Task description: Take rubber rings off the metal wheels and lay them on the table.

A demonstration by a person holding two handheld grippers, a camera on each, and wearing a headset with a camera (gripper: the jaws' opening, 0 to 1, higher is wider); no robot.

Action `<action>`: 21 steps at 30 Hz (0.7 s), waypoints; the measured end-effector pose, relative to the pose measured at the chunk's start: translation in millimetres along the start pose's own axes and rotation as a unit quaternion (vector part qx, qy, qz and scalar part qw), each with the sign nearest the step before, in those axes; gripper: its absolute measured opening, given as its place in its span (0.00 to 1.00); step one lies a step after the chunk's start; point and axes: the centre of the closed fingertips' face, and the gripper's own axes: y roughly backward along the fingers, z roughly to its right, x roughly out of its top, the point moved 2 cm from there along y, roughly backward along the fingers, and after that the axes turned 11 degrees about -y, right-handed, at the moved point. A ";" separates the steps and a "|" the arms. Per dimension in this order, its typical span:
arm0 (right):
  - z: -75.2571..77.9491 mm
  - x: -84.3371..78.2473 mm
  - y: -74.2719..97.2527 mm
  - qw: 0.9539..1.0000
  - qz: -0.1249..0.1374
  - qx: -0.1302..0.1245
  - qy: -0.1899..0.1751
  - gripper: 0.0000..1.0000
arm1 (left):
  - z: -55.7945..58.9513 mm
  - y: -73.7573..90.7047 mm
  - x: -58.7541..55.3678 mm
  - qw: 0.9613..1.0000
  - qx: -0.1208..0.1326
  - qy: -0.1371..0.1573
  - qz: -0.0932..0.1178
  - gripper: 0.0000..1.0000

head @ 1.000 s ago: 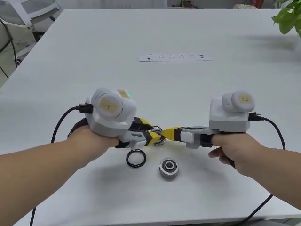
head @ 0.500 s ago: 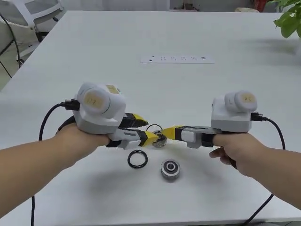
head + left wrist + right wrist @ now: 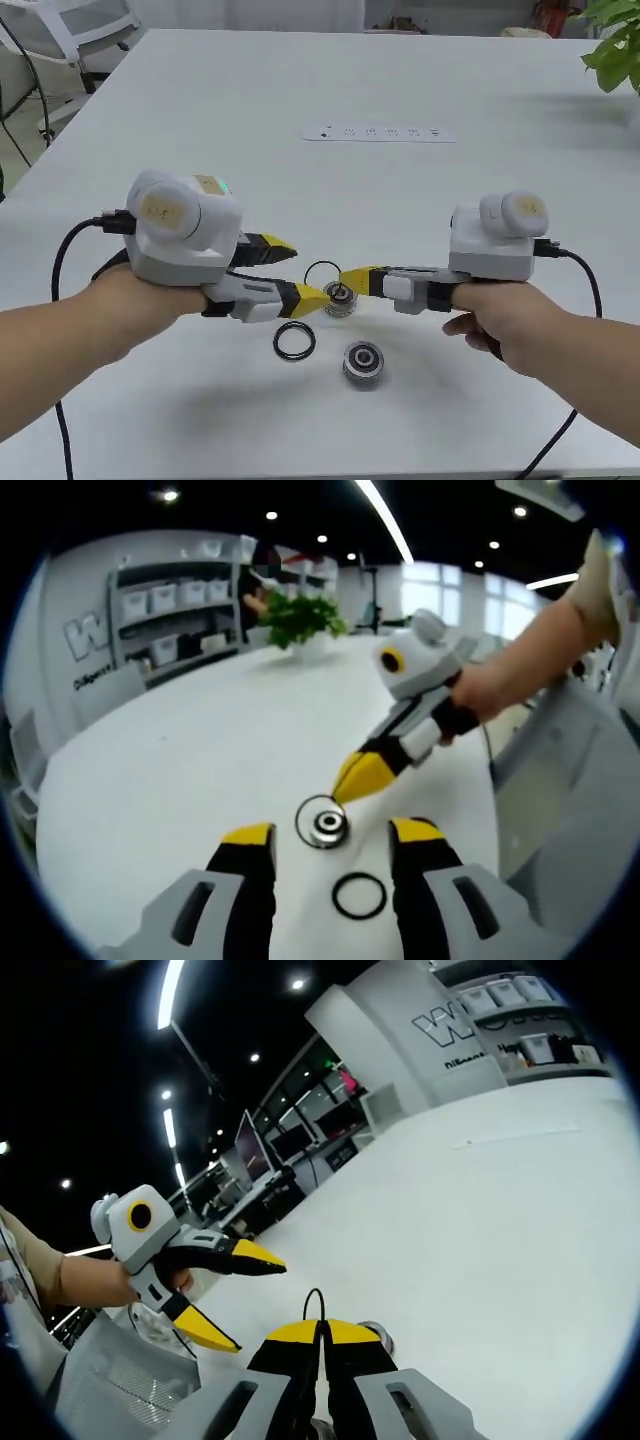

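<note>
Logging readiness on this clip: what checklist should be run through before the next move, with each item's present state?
1. Grip: right gripper shut on the rubber ring: ok.
2. That rubber ring free of the wheel: not ok, it loops around it.
3. Hold: left gripper on the wheel: not ok, open and apart from it.
4. Done: loose ring flat on the table: ok.
5. Nearer second wheel bare: cannot tell.

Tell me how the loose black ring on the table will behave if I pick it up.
Probably floppy: the loose ring is a thin band, so jaws may squash it. Likely light. Lying flat on the table, it shouldn't roll.
</note>
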 end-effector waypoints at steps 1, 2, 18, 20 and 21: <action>-1.7 0.5 0.1 1.000 0.000 0.001 0.001 0.00 | -1.5 2.2 -0.4 1.000 0.001 0.002 0.002 0.47; -2.8 0.9 0.1 1.000 0.001 0.002 0.002 0.00 | -1.9 3.8 -0.1 1.000 0.002 0.003 0.003 0.48; -10.4 0.4 -2.0 1.000 -0.007 0.009 0.007 0.00 | 2.5 32.8 -5.0 1.000 0.020 0.013 0.010 0.60; -11.2 -0.7 -2.9 1.000 -0.010 0.010 0.007 0.00 | 4.2 35.9 -7.5 1.000 0.021 0.013 0.009 0.62; -11.2 -1.3 -3.3 1.000 -0.012 0.011 0.007 0.00 | 5.0 37.1 -8.3 1.000 0.021 0.013 0.009 0.63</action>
